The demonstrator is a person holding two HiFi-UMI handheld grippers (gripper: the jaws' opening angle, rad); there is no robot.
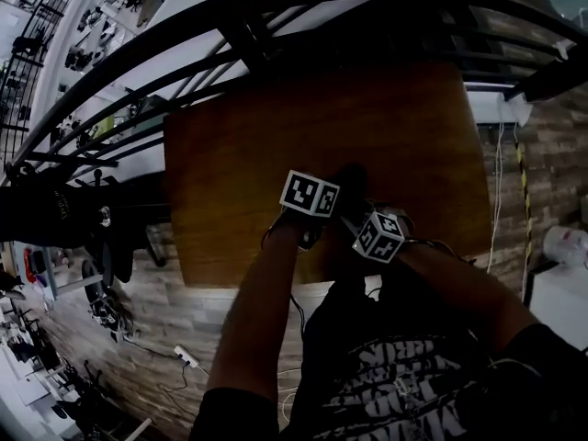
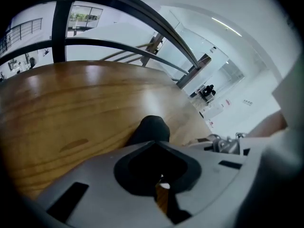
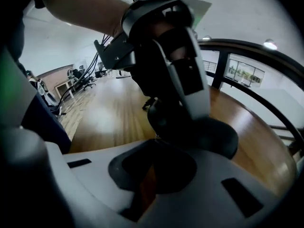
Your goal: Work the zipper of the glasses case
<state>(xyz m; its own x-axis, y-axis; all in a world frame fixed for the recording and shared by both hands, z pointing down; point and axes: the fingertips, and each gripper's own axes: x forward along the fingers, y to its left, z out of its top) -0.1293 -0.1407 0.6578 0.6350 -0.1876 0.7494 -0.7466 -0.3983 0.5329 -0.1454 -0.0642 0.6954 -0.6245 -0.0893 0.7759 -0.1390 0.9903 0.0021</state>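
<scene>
Brown wooden desk [image 1: 276, 145] carries the black rounded glasses case [image 2: 151, 127] near its front edge. Left hand-held gripper [image 2: 153, 145]: jaws drawn together on the case's end. Right hand-held gripper [image 3: 153, 141]: jaws likewise closed on it, from the opposite side.

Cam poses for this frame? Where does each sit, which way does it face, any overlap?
Head view: on the person's head, steeply down at the table; shows both forearms, left gripper, right gripper.
Left gripper view: on the left gripper, along its jaws over the glasses case toward the railing; an arm at right.
Right gripper view: on the right gripper, facing the left gripper and its forearm.
Shared: all see table, glasses case.
</scene>
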